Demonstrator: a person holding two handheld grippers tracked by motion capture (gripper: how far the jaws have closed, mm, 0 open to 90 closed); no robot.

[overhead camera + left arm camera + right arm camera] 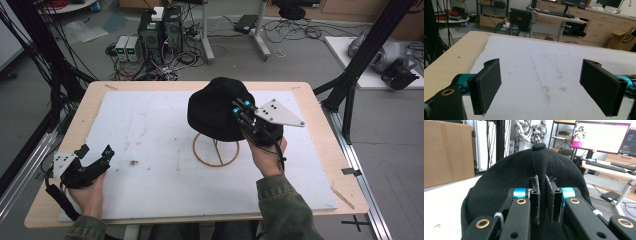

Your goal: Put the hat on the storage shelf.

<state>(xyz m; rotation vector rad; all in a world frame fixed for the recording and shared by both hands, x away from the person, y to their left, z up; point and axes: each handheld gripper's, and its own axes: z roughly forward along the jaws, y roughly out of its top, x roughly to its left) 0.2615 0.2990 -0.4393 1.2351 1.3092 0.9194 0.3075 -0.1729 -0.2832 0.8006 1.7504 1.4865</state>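
Your right gripper (239, 107) was up against the black cap (212, 112), its jaws drawn nearly together with a fold of the cap's cloth pinched between them. In the right gripper view the two black jaws stood upright and close, only a thin slot between them, with the cap (506, 182) bulging up behind them and the button on its crown showing at the top. Your right hand (267, 152) held that gripper from below and from the near side, and the grey three-cornered plate (278, 113) on top of it pointed toward the tabletop's right edge.

The cap sat on a wire stand (216, 148) just right of the middle of the white mat (145, 130), lifted off the mat, with the stand's round base ring lying flat beneath it. The mat covered most of the wooden tabletop (85, 105) and carried a few brown stains.

Your left gripper (95, 151) was well apart from the cap, near the front left corner of the mat, held in your left hand (87, 192). Its jaws stood wide apart with nothing between them. In the left gripper view the two flat black pads (487, 85) framed bare mat, tilted slightly outward, hovering over the surface. Whether the gripper body touched the mat, I could not tell.
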